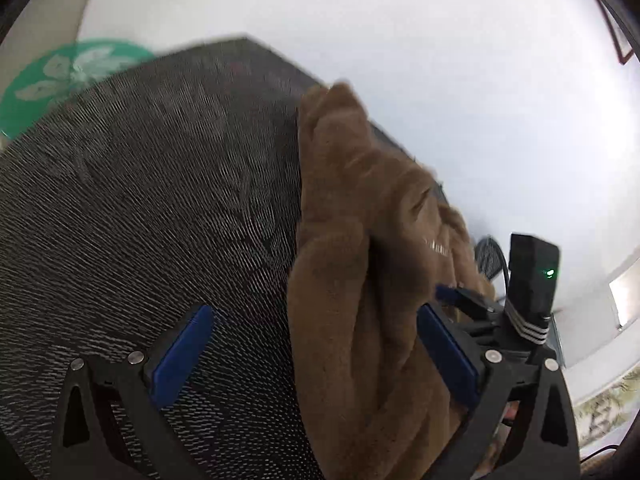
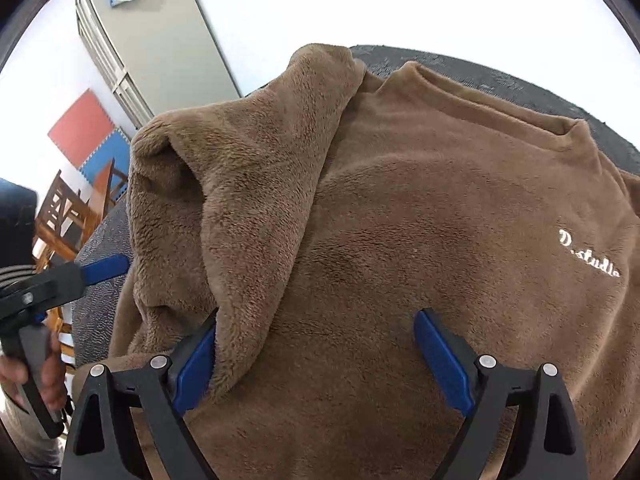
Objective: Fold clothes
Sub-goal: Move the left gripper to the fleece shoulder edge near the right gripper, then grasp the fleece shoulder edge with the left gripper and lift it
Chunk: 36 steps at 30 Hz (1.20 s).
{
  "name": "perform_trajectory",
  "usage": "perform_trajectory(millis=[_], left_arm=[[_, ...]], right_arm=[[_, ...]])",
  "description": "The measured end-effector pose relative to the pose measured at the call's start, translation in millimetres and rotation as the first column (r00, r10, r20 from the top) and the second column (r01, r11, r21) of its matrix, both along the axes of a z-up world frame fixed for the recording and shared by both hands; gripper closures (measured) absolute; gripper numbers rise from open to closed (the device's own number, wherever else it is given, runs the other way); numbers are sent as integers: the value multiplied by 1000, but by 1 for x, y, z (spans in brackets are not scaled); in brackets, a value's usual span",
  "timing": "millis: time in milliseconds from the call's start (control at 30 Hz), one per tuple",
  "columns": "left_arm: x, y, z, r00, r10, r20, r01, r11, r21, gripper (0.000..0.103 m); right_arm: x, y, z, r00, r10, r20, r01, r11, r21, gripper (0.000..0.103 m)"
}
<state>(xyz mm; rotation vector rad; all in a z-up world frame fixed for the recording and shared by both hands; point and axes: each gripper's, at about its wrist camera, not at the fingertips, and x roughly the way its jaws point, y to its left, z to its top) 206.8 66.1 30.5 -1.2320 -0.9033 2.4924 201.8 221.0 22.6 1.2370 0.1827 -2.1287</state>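
Brown fleece sweatshirt point(image 2: 420, 220) spread front-up on the dark woven tabletop point(image 2: 500, 76), collar toward 12 to 1 o'clock in the right wrist view, white script lettering point(image 2: 588, 256) at 3 o'clock. One sleeve point(image 2: 248, 184) folded in over the chest, lying in a thick ridge from 12 down to 7 o'clock.

Right claw point(image 2: 316, 356) standing wide open just over the body of the garment, gripping nothing; left blue pad point(image 2: 196, 364) touching the edge of the folded sleeve, right pad point(image 2: 444, 364) over flat fleece.

Left claw point(image 1: 316, 356) likewise wide open and empty in its own view, left pad point(image 1: 180, 356) over bare tabletop point(image 1: 140, 208), right pad point(image 1: 448, 356) against the bunched side of the sweatshirt point(image 1: 352, 280). Seen again in the right view at 9 o'clock point(image 2: 104, 270), beside the garment's edge, handle held in a hand point(image 2: 48, 372).

Green round patterned object point(image 1: 60, 76) at 10 o'clock beyond the tabletop edge.
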Motion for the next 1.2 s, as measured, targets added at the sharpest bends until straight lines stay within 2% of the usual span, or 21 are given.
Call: perform_trajectory(millis=[100, 133, 267, 300, 367, 400, 433, 467, 600, 633, 667, 700, 767, 833, 900, 933, 967, 1000, 1033, 1100, 1200], left_arm=[[-7, 16, 1, 998, -66, -2, 66, 996, -58, 1], [-10, 21, 2, 996, -90, -1, 90, 994, -62, 6], [-20, 37, 3, 989, -151, 11, 151, 982, -114, 39], [-22, 39, 4, 988, -151, 11, 151, 980, -128, 43], [-22, 34, 8, 991, -136, 0, 135, 982, -130, 64], [-24, 32, 10, 992, -124, -7, 122, 984, -129, 69], [-24, 25, 15, 995, -100, -18, 97, 987, -125, 82], [-23, 17, 19, 997, -76, -29, 72, 990, -121, 88], [-21, -14, 35, 998, 11, -68, -17, 996, -89, 89], [-31, -15, 40, 997, 25, -79, -33, 995, -96, 90], [-25, -19, 47, 994, 38, -102, -48, 994, -102, 95], [-19, -24, 54, 991, 50, -126, -64, 992, -108, 95], [-5, -34, 68, 982, 75, -173, -96, 988, -119, 95], [-20, -42, 69, 983, 54, -173, -73, 992, -105, 95], [-20, -39, 60, 989, 45, -138, -61, 992, -113, 89], [-24, -38, 51, 994, 34, -107, -45, 993, -107, 67], [-29, -37, 42, 997, 21, -76, -29, 995, -99, 31], [-32, -32, 35, 998, 14, -55, -18, 997, -80, 17], [-31, -26, 27, 999, 7, -42, -9, 998, -56, 12], [-35, -20, 13, 1000, -5, -10, 4, 999, -40, 12], [-41, -12, 1, 1000, -8, 23, 9, 997, -77, 12]], right_arm=[[4, 5, -2, 1000, -6, -28, 5, 999, -34, 10], [6, 5, -1, 999, -4, -42, 3, 1000, -28, 10], [10, 8, 1, 998, -6, -63, 4, 1000, -30, 10], [9, 9, 1, 998, -9, -58, 6, 999, -41, 10], [7, 12, 2, 999, -15, -47, 12, 998, -62, 10], [5, 14, 3, 999, -17, -42, 14, 997, -73, 10], [8, 15, 3, 999, -18, -44, 14, 997, -71, 10], [10, 15, 3, 999, -17, -48, 14, 998, -67, 10], [12, 14, 4, 999, -19, -51, 15, 997, -69, 10], [12, 15, 4, 999, -20, -50, 16, 997, -73, 10], [13, 15, 4, 999, -21, -49, 17, 997, -78, 9], [12, 15, 3, 999, -21, -48, 17, 997, -80, 9], [11, 15, 2, 999, -20, -46, 17, 997, -82, 9], [11, 15, 0, 999, -20, -50, 16, 997, -79, 9], [10, 15, -1, 998, -19, -52, 15, 997, -73, 9], [10, 15, -1, 998, -19, -52, 16, 997, -72, 9], [10, 15, -1, 998, -20, -52, 16, 997, -72, 9], [10, 16, -2, 998, -20, -52, 16, 997, -72, 9], [9, 15, -2, 998, -21, -52, 17, 997, -71, 9], [7, 15, -2, 998, -21, -52, 17, 997, -71, 9], [5, 15, -2, 998, -21, -51, 17, 997, -72, 9]])
